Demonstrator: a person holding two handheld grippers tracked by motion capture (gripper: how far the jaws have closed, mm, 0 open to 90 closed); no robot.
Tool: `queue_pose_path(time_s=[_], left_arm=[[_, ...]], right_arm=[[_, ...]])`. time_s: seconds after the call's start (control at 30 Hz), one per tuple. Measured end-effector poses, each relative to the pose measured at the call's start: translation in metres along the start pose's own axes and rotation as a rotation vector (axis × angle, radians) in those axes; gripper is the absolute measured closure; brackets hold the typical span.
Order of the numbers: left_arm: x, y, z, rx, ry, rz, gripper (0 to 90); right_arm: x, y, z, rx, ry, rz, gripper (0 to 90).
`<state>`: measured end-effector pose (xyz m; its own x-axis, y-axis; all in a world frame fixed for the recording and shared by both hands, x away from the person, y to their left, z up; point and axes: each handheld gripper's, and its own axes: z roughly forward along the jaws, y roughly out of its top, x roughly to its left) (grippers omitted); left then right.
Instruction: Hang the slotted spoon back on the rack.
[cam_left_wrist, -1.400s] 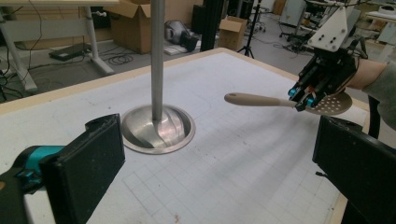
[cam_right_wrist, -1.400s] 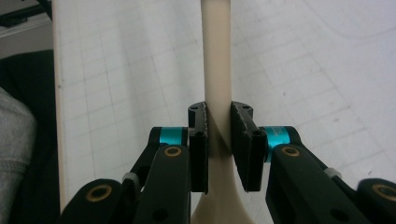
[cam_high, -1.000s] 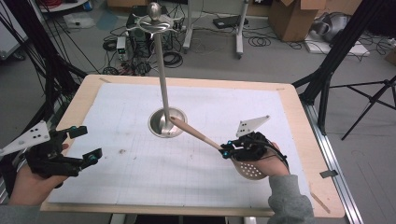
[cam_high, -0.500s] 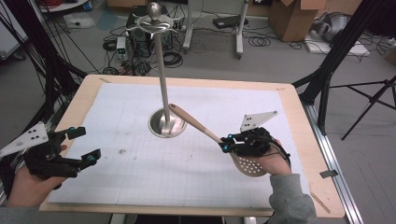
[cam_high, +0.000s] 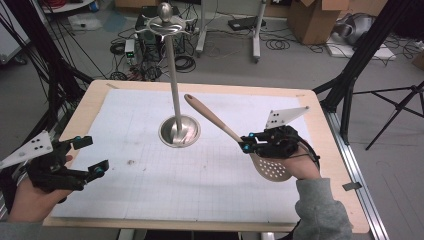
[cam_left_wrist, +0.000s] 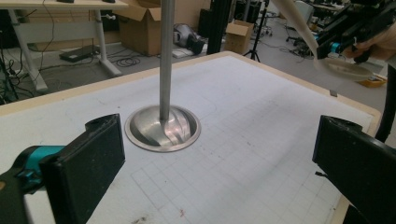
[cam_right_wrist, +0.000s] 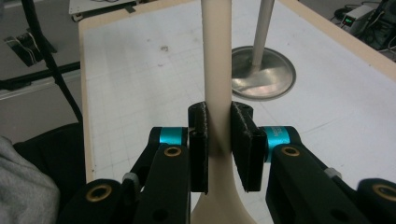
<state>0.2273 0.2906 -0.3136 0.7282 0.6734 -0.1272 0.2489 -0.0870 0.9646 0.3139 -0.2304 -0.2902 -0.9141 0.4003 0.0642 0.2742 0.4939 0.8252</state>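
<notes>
High view
Spoon position: slotted spoon (cam_high: 235, 134) held off the worktop (cam_high: 300, 210) near its right edge, handle rising toward the stand's pole, perforated bowl low by the person's hand.
Right gripper: right gripper (cam_high: 248, 145) has its jaws closed on the handle just above the bowl.
Left gripper: left gripper (cam_high: 90, 156) sits over the near left corner of the worktop, jaws wide apart, holding nothing.
Stand: metal stand (cam_high: 178, 131) rests mid-worktop on a round dished base; its hooks sit at the top of a tall thin pole.

Left gripper view
Jaws: both black pads of the left gripper (cam_left_wrist: 219, 163) spread far apart, empty, with the stand's base (cam_left_wrist: 162, 128) between them farther off.
Spoon: spoon (cam_left_wrist: 306, 35) seen at the upper right, in the other gripper.

Right gripper view
Grip: right gripper (cam_right_wrist: 218, 140) pads press on both sides of the narrow neck of the spoon (cam_right_wrist: 217, 70), just where it widens into the bowl.
Handling, judged: likely light and stiff, smooth, so it could twist or slip between flat pads; the long handle gives leverage against the grip.
Hold point, judged: the neck suits control of the bowl; the handle tip must stay free if it is to go on a hook.
Stand, judged: thin pole, may rock if knocked.
</notes>
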Motion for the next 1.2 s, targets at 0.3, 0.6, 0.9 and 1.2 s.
queue_pose_path(time_s=[0.3,0.6,0.9,1.2], left_arm=[[0.0,0.0,0.001,0.002,-0.002,-0.002,2.7],[-0.005,0.003,0.003,-0.003,-0.02,0.006,2.7],[-0.003,0.001,0.003,0.001,-0.014,-0.003,2.6],[-0.003,0.001,0.003,-0.004,-0.021,-0.01,2.6]], right_arm=[[-0.007,0.021,-0.015,-0.023,0.016,-0.01,77.7],[-0.011,0.031,-0.023,-0.023,0.012,-0.011,77.7],[-0.01,0.045,-0.032,-0.038,-0.01,-0.015,77.8],[-0.014,0.059,-0.038,-0.066,-0.033,-0.008,77.9]])
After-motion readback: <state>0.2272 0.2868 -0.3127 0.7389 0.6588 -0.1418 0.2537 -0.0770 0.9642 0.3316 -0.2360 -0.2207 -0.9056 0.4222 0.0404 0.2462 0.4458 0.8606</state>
